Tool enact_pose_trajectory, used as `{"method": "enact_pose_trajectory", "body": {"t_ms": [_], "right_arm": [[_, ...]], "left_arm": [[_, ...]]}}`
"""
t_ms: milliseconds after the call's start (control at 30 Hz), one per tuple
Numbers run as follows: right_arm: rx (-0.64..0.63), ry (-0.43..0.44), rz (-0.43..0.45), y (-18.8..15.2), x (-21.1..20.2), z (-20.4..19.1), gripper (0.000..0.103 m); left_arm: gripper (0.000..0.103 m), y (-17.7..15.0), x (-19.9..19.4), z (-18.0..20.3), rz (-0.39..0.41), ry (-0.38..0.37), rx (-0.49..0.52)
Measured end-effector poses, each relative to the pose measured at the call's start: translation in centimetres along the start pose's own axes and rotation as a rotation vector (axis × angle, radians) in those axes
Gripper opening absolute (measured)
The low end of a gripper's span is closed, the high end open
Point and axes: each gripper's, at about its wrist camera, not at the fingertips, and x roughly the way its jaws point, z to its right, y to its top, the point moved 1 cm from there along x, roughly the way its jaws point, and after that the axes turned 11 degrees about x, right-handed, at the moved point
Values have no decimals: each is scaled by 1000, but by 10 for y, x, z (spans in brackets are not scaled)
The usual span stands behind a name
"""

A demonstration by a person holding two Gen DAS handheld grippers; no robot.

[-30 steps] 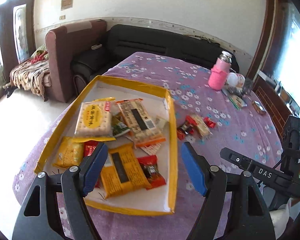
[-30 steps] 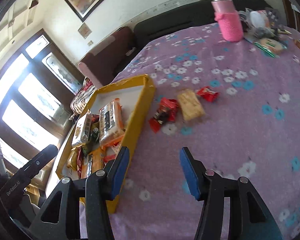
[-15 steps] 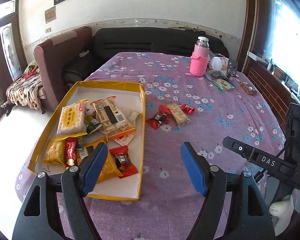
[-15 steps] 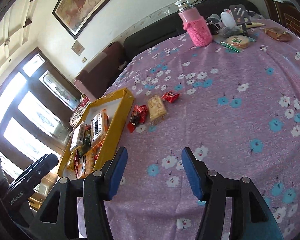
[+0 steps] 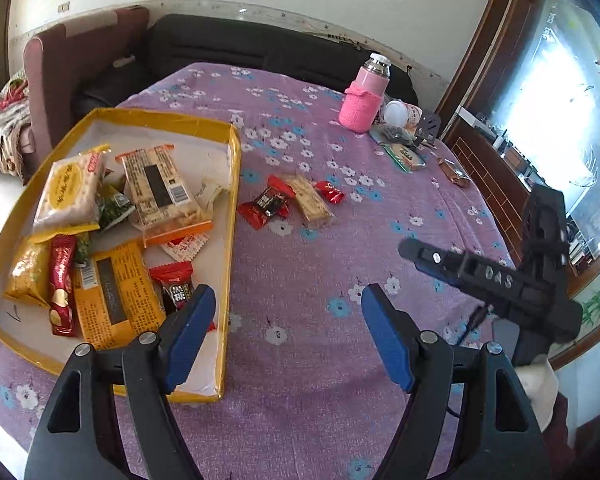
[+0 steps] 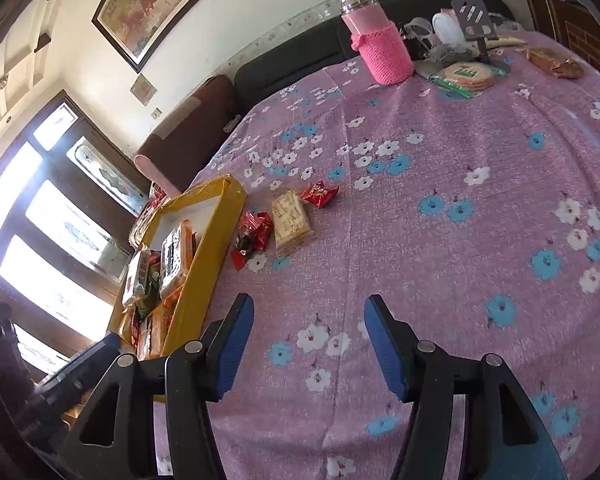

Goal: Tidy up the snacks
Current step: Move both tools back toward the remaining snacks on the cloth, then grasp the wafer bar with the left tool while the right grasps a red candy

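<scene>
Both grippers, left gripper and right gripper, hung empty, jaws apart, the loose snacks well ahead beside the yellow tray; best approach low, straddling one wrapper squarely.

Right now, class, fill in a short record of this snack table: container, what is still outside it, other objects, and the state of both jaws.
Container: shallow yellow cardboard tray, holding assorted packets
Outside tray: beige cracker packet, red-and-black candy, small red candy, all on the purple floral tablecloth
Other objects: pink knit-sleeved flask
Left gripper: jaws open, empty
Right gripper: jaws open, empty
</scene>
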Motion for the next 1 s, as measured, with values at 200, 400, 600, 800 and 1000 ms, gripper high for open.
{"method": "enact_pose_trajectory", "body": {"t_ms": [200, 400, 600, 800, 1000], "right_arm": [[-63, -87, -10, 42, 43, -20, 60], [-139, -196, -17, 77, 95, -39, 62], [-215, -275, -52, 74, 130, -42, 60], [-212, -261, -43, 73, 130, -35, 24], [-104, -168, -27, 71, 99, -6, 22]], "left_arm": [[76, 0, 11, -10, -21, -32, -33], [76, 2, 9, -21, -10, -30, -33], [76, 7, 13, -25, -11, -80, -31], [76, 17, 29, -12, -34, -171, -12], [75, 39, 45, 9, -46, -183, 105]]}}
